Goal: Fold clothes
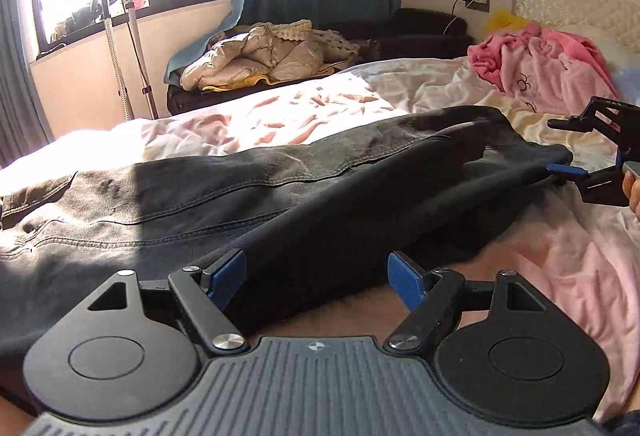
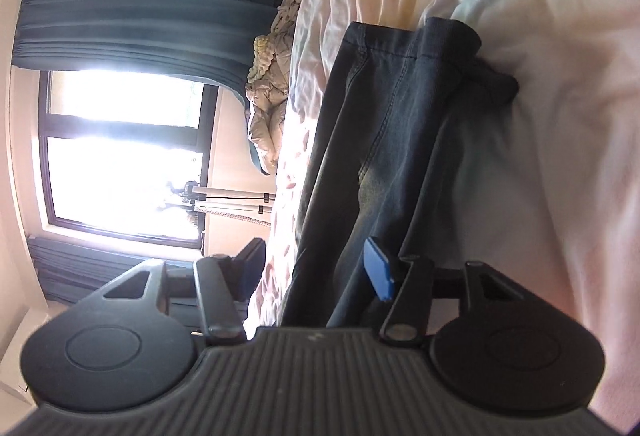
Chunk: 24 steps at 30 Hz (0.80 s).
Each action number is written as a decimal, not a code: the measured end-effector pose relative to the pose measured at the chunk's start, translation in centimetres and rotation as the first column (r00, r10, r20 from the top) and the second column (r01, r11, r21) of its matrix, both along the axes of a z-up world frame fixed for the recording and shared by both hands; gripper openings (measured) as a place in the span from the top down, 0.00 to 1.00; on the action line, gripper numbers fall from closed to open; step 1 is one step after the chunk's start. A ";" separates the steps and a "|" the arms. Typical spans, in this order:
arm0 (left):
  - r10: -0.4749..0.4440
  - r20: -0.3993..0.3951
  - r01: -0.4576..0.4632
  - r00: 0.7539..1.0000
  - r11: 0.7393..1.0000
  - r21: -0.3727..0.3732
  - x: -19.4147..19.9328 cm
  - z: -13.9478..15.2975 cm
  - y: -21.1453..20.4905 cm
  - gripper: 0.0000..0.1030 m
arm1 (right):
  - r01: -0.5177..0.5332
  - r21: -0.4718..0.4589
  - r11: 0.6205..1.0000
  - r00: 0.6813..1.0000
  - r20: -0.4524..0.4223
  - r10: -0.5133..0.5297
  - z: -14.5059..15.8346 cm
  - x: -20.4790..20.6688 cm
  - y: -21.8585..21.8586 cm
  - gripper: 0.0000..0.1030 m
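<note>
Dark jeans (image 1: pixel 280 187) are laid lengthwise across the bed (image 1: pixel 248 115), folded along their length. The left gripper (image 1: pixel 316 276) is held at the near edge of the jeans with its fingers spread, nothing pinched. The right gripper (image 2: pixel 316 268) is at the far end, fingers spread around the cloth, not pressing it.

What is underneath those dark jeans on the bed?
The dark jeans lie on a pale pink-and-cream sheet spread over the bed. Whatever is beneath the sheet, or directly under the jeans, is covered.
</note>
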<state>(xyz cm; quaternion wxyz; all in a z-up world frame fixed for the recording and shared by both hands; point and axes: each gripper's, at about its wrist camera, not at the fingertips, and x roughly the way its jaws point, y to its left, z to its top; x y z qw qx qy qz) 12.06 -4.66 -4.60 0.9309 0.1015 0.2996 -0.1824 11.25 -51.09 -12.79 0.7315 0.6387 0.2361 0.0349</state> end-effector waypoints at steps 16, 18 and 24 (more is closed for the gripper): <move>-0.117 0.047 0.109 0.992 0.984 0.139 4.6 -6.3 -7.9 0.28 | 0.105 -0.052 0.993 0.994 -0.018 -0.106 -2.2 3.1 -0.1 0.54; -0.103 0.060 0.092 0.993 0.983 0.159 5.2 -6.6 -8.6 0.30 | 0.108 -0.068 0.992 0.993 -0.029 -0.110 -2.3 3.2 -0.2 0.66; -0.123 0.066 0.108 0.990 0.976 0.191 5.9 -6.8 -10.0 0.62 | 0.116 -0.102 0.988 0.993 -0.009 -0.117 -2.5 3.2 -0.5 0.95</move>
